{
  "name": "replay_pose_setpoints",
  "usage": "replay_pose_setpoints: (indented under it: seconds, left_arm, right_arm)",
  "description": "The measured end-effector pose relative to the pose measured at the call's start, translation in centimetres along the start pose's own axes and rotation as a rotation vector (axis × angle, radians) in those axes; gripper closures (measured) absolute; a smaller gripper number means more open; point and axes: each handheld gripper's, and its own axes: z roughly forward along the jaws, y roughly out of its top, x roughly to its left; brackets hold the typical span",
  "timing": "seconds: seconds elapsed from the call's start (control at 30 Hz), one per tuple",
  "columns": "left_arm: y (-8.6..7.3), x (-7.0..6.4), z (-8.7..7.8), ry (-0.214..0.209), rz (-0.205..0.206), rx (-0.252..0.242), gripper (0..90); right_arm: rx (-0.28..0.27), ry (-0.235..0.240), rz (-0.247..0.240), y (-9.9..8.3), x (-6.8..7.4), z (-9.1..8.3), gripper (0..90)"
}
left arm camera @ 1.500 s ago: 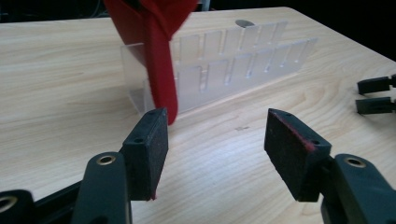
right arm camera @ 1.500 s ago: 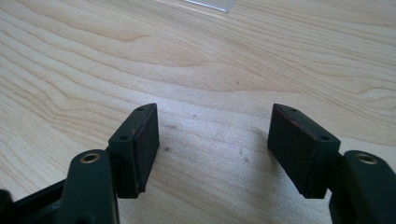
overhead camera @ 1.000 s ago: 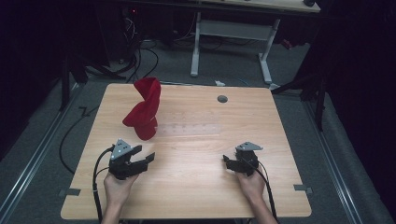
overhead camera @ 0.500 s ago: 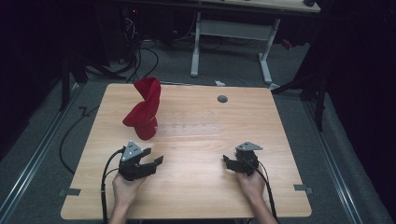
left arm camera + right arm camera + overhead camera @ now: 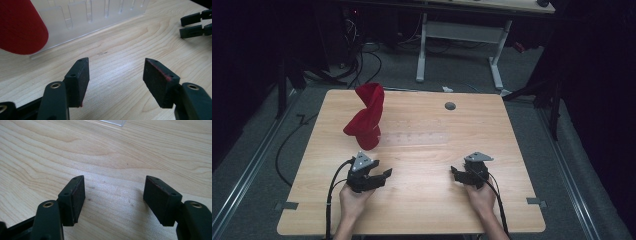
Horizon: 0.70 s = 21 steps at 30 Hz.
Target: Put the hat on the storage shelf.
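Red cloth (image 5: 365, 117) draped upright over clear rack (image 5: 417, 134).

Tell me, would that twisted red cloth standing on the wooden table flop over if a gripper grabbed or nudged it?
Probably. The twisted red cloth rises tall from a narrow base and leans, so a nudge would likely tip it. Its folds suggest soft fabric that should sag once lifted and looks light. It stands by a clear plastic rack, which might catch it.

The left gripper (image 5: 384, 174), black with a grey three-cornered plate on top and held with its jaws apart, slid rightward and a little nearer the person across the light wooden table (image 5: 422, 200), ending farther from the crumpled red cloth (image 5: 366, 116).
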Motion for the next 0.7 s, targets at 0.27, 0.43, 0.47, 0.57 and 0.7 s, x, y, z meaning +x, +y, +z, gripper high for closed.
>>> replay_pose_setpoints:
  seconds: [0.27,0.43,0.47,0.57,0.7]
  left_arm:
    - [-0.8,0.0,1.1,0.020,0.035,0.004,37.3]
    - [-1.2,0.4,1.8,0.049,0.062,0.012,36.7]
    - [-1.3,0.4,1.9,0.054,0.066,0.015,36.7]
    - [-1.5,0.5,2.2,0.069,0.074,0.007,36.5]
    - [-1.6,0.7,2.6,0.087,0.087,0.003,36.3]
  right_arm:
    - [0.000,0.000,0.000,0.0,0.0,0.0,34.2]
    - [0.000,0.000,0.000,0.0,0.0,0.0,34.2]
    - [0.000,0.000,0.000,0.0,0.0,0.0,34.2]
    - [0.000,0.000,0.000,0.0,0.0,0.0,34.2]
    - [-0.001,0.000,-0.001,0.0,0.0,0.0,34.2]
